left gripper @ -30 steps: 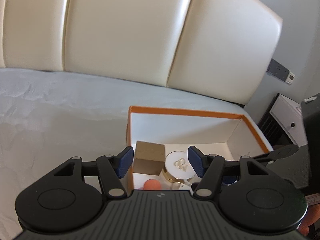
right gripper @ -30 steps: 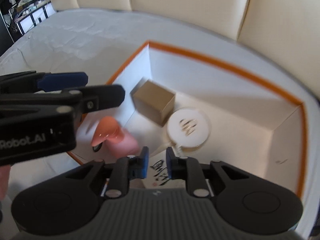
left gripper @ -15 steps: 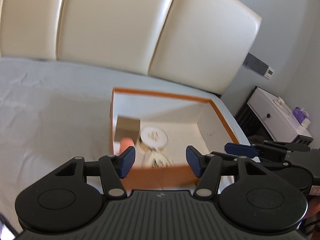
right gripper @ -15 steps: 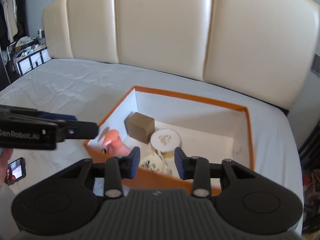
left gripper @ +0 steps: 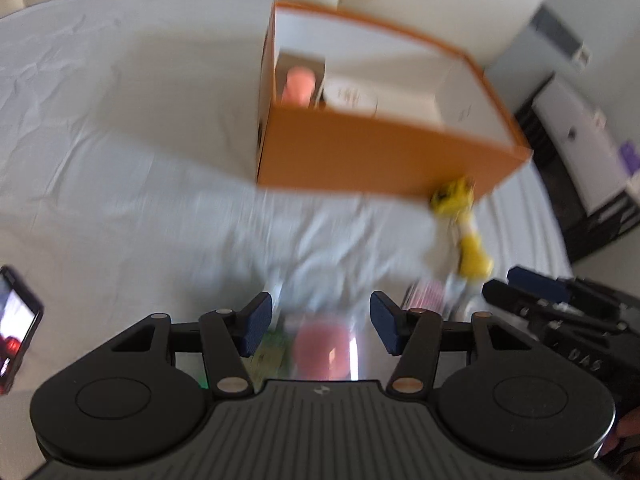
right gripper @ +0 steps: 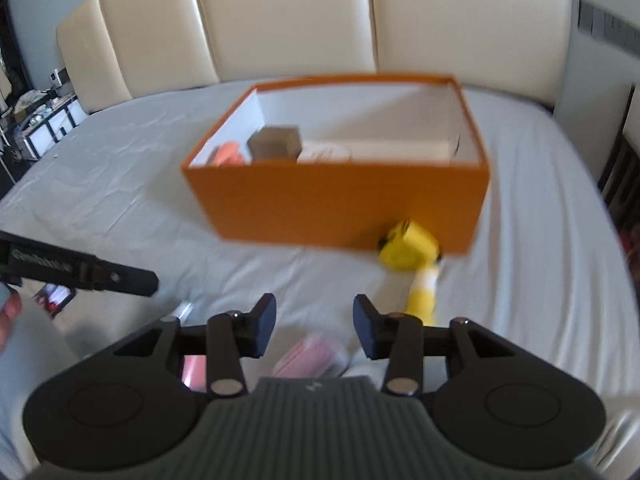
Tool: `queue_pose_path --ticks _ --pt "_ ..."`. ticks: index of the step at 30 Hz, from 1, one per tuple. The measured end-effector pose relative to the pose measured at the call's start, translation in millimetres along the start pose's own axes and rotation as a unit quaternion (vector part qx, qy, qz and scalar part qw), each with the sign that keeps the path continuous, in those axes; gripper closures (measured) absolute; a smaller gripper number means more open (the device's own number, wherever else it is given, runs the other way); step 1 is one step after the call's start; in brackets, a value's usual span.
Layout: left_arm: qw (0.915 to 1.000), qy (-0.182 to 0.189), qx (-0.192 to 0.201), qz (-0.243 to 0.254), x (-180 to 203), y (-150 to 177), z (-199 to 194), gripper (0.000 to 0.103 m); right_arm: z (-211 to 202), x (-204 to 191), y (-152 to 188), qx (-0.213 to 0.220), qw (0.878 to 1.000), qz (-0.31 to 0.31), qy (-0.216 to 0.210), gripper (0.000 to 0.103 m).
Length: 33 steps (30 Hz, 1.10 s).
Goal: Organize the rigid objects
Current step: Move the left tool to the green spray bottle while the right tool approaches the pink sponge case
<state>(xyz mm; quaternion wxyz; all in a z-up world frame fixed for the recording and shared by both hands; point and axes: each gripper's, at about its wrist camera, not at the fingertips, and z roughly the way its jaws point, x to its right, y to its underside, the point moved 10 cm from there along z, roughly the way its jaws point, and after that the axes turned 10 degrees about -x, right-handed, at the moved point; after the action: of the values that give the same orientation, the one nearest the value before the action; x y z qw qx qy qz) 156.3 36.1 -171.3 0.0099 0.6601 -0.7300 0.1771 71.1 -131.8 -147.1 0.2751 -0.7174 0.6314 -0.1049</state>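
Pink packets (right gripper: 308, 356) and a yellow toy (right gripper: 412, 258) lie loose on the bed sheet (right gripper: 120, 200) just ahead of both tools, not yet packed. The right gripper (right gripper: 315, 328) has just been opening and holds nothing; the left gripper (left gripper: 321, 326), narrowing a little, is apart and empty too. Farther off, the orange box (right gripper: 340, 208) already holds a brown cube (right gripper: 276, 142), a peach piece (right gripper: 226, 152) and a white disc (right gripper: 326, 154). Both tools have pulled back from over the box.

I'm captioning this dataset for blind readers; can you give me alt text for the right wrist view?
An open, empty right gripper hangs over a white bed, facing an orange box that holds a brown cube and a pink item. A yellow toy lies against the box front; the left gripper enters from the left.
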Motion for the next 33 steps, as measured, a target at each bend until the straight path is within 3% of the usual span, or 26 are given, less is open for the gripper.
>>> queue_pose_path --ticks 6,10,17,20,24,26,33 --pt "0.9957 -0.062 -0.044 0.053 -9 26 5 0.037 18 -25 33 -0.044 0.995 0.044 -0.075 0.053" --pt "0.9862 -0.091 -0.082 0.111 -8 34 11 0.037 32 -46 43 -0.069 0.989 0.065 -0.114 0.051" --pt "0.9658 -0.101 -0.151 0.185 -8 42 23 0.037 54 -65 46 -0.106 0.982 0.083 -0.129 0.049" --pt "0.9594 -0.113 -0.173 0.193 -10 43 31 0.041 63 -69 43 -0.114 0.981 0.089 -0.13 0.049" --pt "0.9591 -0.114 -0.182 0.185 -15 41 38 0.045 77 -69 40 -0.132 0.979 0.093 -0.121 0.048" --pt "0.9608 -0.093 -0.185 0.184 -13 41 39 0.044 80 -68 38 -0.135 0.977 0.102 -0.128 0.041" --pt "0.9605 -0.096 -0.184 0.185 -13 41 37 0.044 94 -79 34 -0.15 0.974 0.102 -0.137 0.04"
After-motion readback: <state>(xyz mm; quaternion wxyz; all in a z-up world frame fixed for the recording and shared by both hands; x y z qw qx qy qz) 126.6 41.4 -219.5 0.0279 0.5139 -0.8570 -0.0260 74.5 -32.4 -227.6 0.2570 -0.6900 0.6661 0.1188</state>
